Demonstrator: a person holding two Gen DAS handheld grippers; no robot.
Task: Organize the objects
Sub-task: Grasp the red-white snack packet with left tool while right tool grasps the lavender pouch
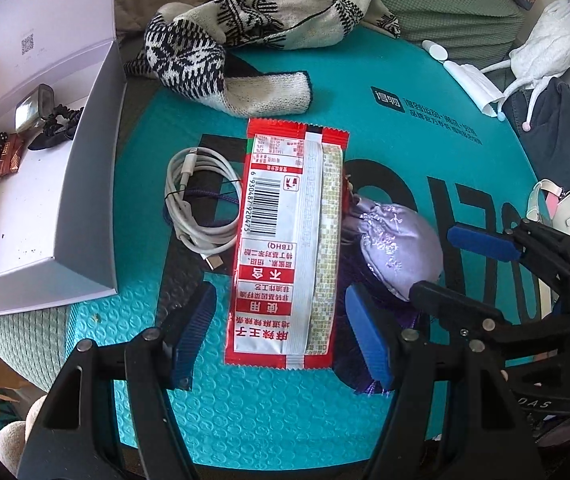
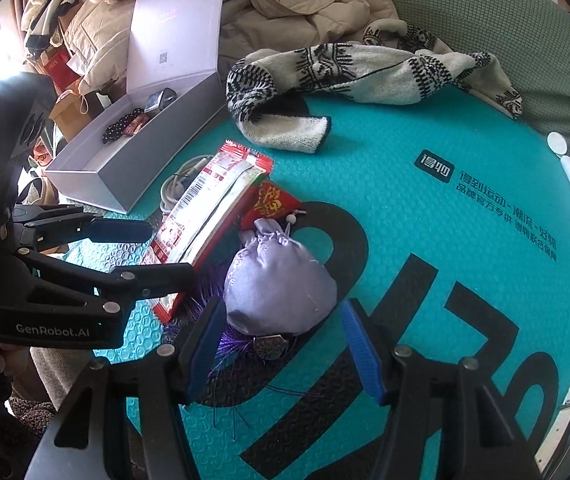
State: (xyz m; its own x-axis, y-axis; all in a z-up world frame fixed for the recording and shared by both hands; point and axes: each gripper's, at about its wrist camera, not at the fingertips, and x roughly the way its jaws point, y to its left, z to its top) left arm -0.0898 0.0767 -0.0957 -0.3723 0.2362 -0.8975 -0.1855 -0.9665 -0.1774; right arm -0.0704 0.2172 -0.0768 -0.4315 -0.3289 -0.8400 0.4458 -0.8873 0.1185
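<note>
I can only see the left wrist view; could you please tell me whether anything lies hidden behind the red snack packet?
Observer: Yes, a red envelope with gold print lies against the snack packet, on its far side from you.
Operator: Thank you. Does the lilac pouch carry anything at its near end?
Observer: A small metal ornament sits there, with a purple tassel spreading from it.

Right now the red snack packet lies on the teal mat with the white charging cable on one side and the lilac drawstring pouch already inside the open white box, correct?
Not quite: the lilac drawstring pouch is not in the open white box. It lies on the teal mat beside the red snack packet, opposite the white charging cable, as the left wrist view shows.
</note>
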